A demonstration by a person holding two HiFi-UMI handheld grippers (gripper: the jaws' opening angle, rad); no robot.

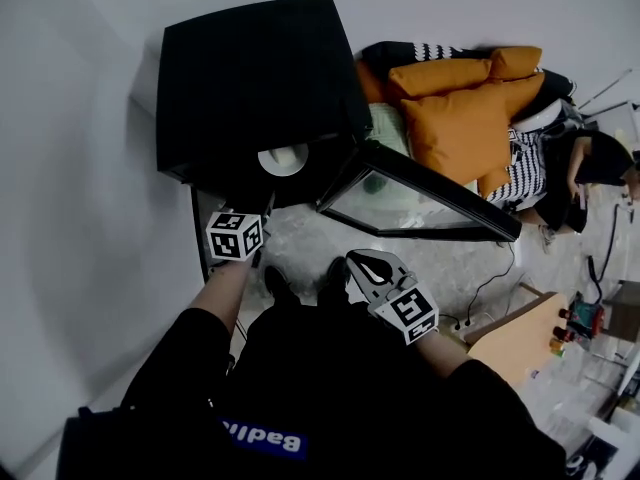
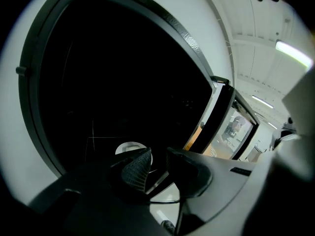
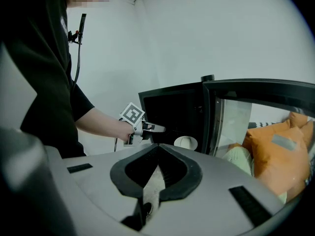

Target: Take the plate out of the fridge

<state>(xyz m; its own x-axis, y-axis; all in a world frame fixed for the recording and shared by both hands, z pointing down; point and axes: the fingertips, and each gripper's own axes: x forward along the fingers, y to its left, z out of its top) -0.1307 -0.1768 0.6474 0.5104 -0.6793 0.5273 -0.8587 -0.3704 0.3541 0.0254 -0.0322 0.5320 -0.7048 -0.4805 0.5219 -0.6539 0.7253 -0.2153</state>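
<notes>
Plate (image 1: 283, 158): white, lying low inside the black fridge (image 1: 250, 78), near its front edge and just beside the hinge side of the open door (image 1: 420, 198).
Head view alone: fridge top from above, the door swung out to the right, and orange cushions (image 1: 470, 118) behind it; the fridge interior is mostly hidden.
Left gripper view alone: the dark cavity seen from close, with the plate partly hidden behind the left jaw and a little beyond the tips.
Right gripper view alone: a side look at the left gripper (image 3: 156, 128) from outside, its tips at the fridge mouth and apart from the plate.
Left arm: stretched forward, bare forearm (image 3: 98, 119) out of a black sleeve, gripper tilted down towards the opening.
Right arm: held back near the body, right gripper (image 3: 158, 146) well short of the fridge, aimed down at the door edge.
Left claw: slightly spread, a narrow gap with nothing in it.
Right claw: pressed together at the tips, empty.
</notes>
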